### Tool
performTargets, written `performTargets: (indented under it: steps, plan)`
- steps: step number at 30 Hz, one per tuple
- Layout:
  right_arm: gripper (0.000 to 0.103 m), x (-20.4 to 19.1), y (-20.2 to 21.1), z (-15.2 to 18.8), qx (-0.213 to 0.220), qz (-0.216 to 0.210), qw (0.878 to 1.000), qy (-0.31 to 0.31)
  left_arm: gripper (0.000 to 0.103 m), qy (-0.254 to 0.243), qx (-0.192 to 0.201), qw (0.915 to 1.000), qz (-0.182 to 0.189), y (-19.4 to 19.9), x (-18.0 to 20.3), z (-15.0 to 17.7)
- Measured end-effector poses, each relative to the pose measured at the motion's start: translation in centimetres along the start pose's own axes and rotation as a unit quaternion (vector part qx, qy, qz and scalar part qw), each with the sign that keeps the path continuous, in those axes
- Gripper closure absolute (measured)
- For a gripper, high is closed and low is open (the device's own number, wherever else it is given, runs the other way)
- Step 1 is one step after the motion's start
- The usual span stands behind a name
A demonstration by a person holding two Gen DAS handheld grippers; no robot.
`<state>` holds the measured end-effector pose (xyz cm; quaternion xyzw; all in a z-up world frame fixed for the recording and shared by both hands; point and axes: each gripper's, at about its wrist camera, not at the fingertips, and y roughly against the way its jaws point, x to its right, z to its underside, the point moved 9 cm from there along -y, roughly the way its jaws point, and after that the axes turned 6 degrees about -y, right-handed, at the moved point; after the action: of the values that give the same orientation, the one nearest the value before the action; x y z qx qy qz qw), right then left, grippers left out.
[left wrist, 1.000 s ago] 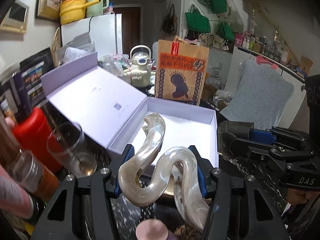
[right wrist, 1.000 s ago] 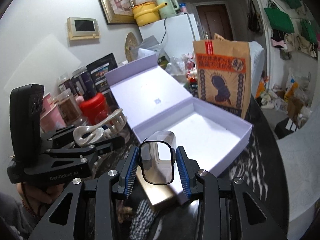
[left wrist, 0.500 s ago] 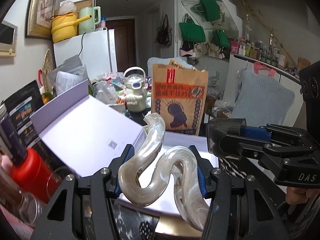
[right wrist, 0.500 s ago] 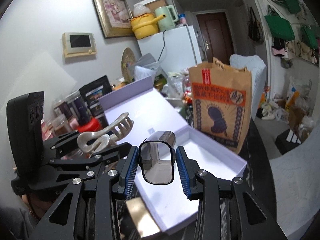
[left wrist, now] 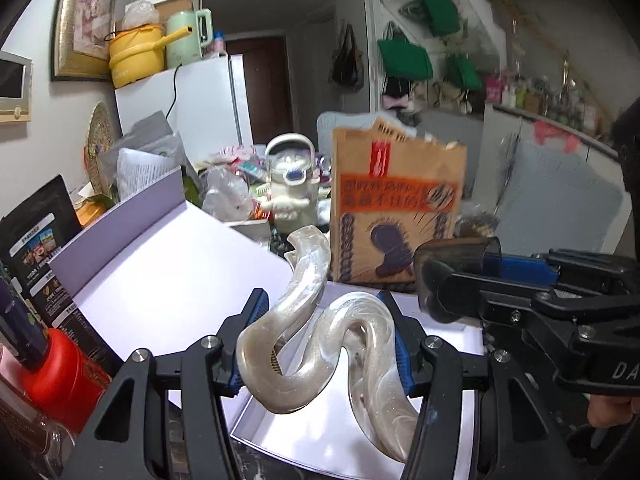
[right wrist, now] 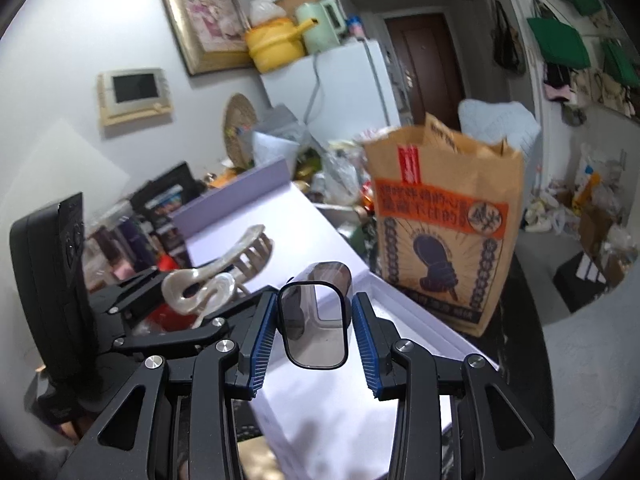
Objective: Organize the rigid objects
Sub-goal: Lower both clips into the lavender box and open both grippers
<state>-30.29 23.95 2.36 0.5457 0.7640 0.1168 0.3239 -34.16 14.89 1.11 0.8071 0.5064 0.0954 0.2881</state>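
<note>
My left gripper (left wrist: 326,340) is shut on a pearly, wavy hair claw clip (left wrist: 316,344), held above the open lavender box (left wrist: 360,432). The same clip (right wrist: 216,276) shows at the left of the right wrist view, in the left gripper (right wrist: 188,300). My right gripper (right wrist: 314,328) is shut on a small smoky transparent case (right wrist: 314,328) with a rounded rectangular end. It hovers over the box's white tray (right wrist: 400,312). In the left wrist view the right gripper (left wrist: 448,284) and its dark case (left wrist: 452,272) hang at the right, over the box.
The box lid (left wrist: 168,272) lies open to the left. A brown paper bag (left wrist: 396,208) stands right behind the box. A red-capped container (left wrist: 56,368) and dark packets (left wrist: 36,236) crowd the left. A white teapot (left wrist: 290,184) and clutter sit farther back, near a fridge (left wrist: 200,104).
Both grippers have risen and moved forward over the box with their objects still held. The paper bag looks closer, and the glass at the lower left has dropped out of view.
</note>
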Motion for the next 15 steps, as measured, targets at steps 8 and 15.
performTargets:
  steps: [8, 15]
  plan:
    - [0.065, 2.2, -4.1, 0.2, -0.032, 0.038, 0.998, -0.023, 0.048, 0.006, -0.049, 0.9983, 0.03, -3.7, 0.0, 1.9]
    - [0.065, 4.1, -8.0, 1.8, -0.083, 0.059, 0.994, -0.035, 0.048, 0.013, -0.091, 0.9949, 0.041, -6.8, 0.2, 3.9]
